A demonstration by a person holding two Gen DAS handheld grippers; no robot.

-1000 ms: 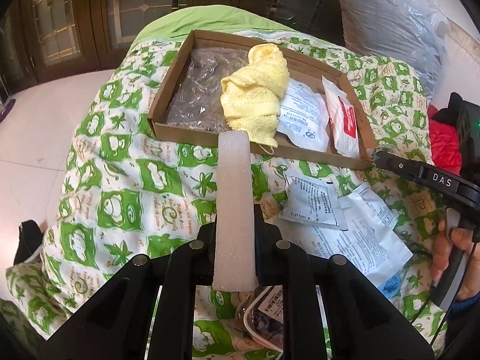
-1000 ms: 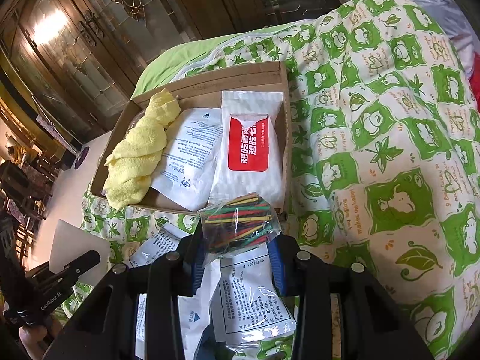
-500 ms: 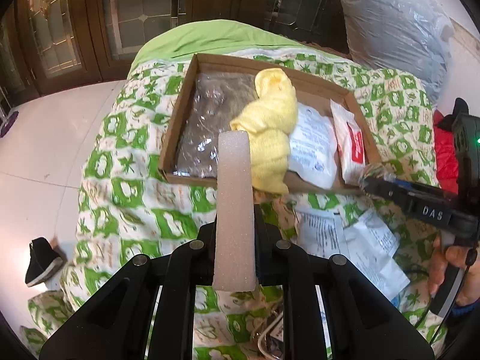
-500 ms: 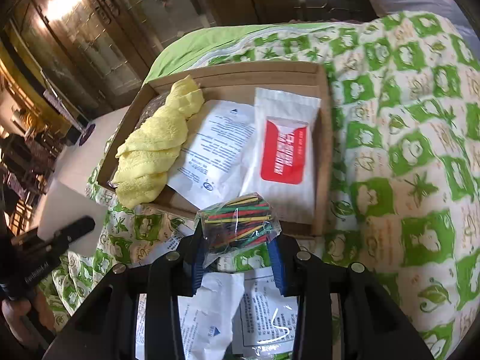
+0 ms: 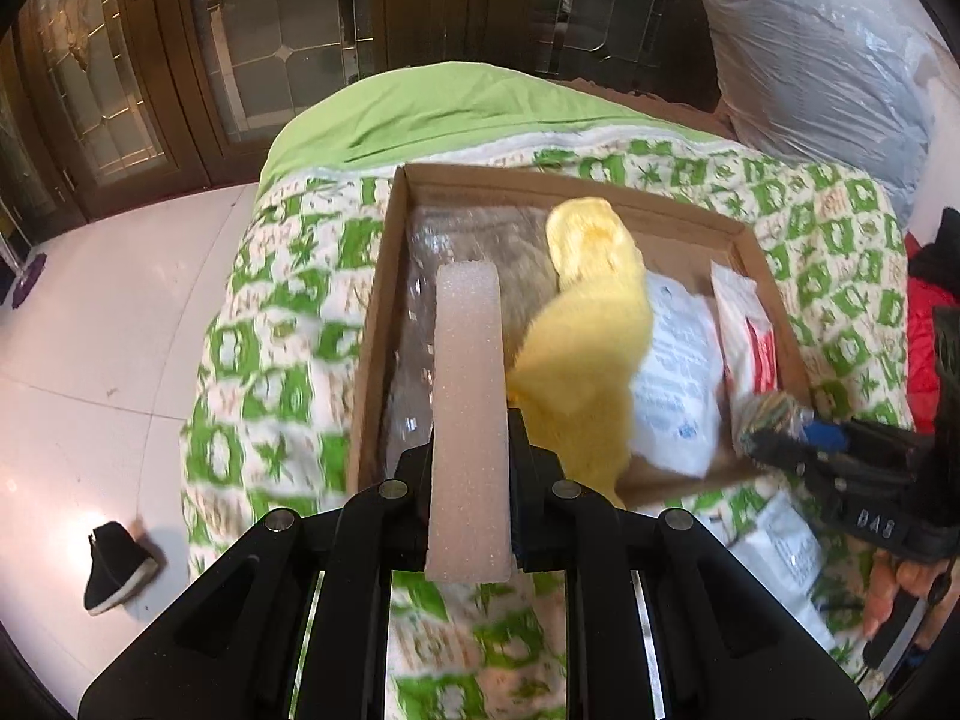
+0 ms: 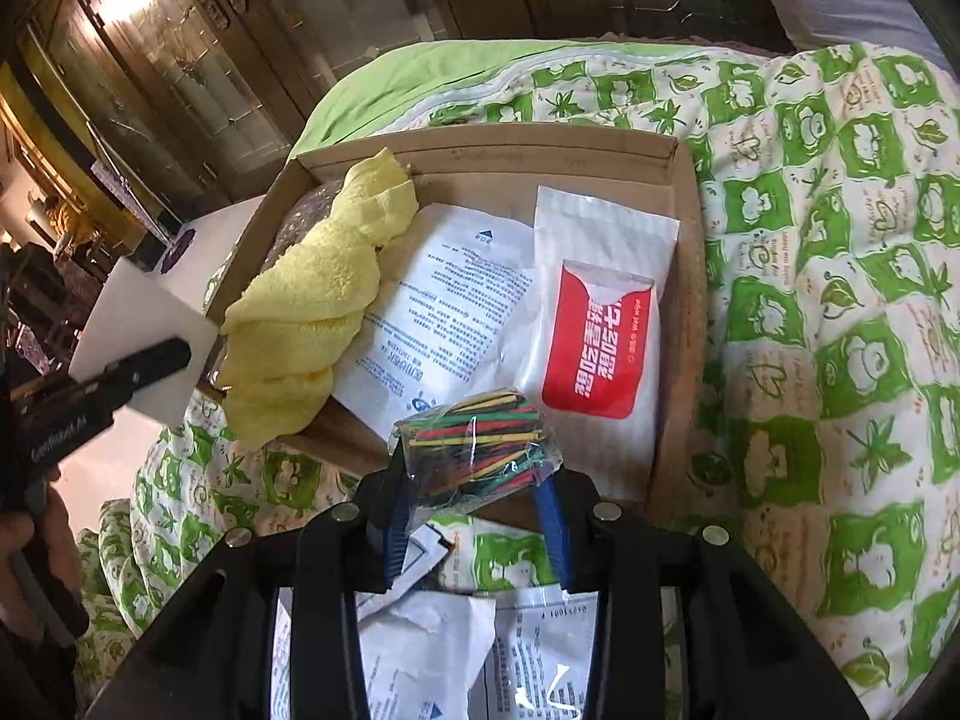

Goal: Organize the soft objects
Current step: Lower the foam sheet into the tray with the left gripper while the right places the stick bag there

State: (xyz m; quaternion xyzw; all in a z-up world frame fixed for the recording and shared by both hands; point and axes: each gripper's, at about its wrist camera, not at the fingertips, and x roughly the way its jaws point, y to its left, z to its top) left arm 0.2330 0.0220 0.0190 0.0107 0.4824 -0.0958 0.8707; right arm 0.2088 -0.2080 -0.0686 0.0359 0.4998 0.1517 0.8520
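Observation:
A shallow cardboard box (image 5: pixel 367 354) (image 6: pixel 678 192) lies on a green-and-white quilt. In it are a yellow towel (image 5: pixel 591 354) (image 6: pixel 318 300), a clear plastic bag (image 5: pixel 420 324), a white printed pouch (image 6: pixel 444 312) and a red-and-white wipes pack (image 6: pixel 600 330). My left gripper (image 5: pixel 471 468) is shut on a white foam slab (image 5: pixel 468 420) that reaches over the box's near left part. My right gripper (image 6: pixel 474 480) is shut on a clear bag of coloured sticks (image 6: pixel 474 444), held over the box's near edge.
Several white pouches (image 6: pixel 420 648) lie on the quilt (image 6: pixel 840 300) in front of the box. A large grey plastic bag (image 5: pixel 810 60) sits at the back right. A black shoe (image 5: pixel 114 564) lies on the white floor on the left. Wooden glass doors stand behind.
Both grippers have moved forward toward the box with their loads; the foam slab now reaches over the box's left part and the stick bag is over its near edge.

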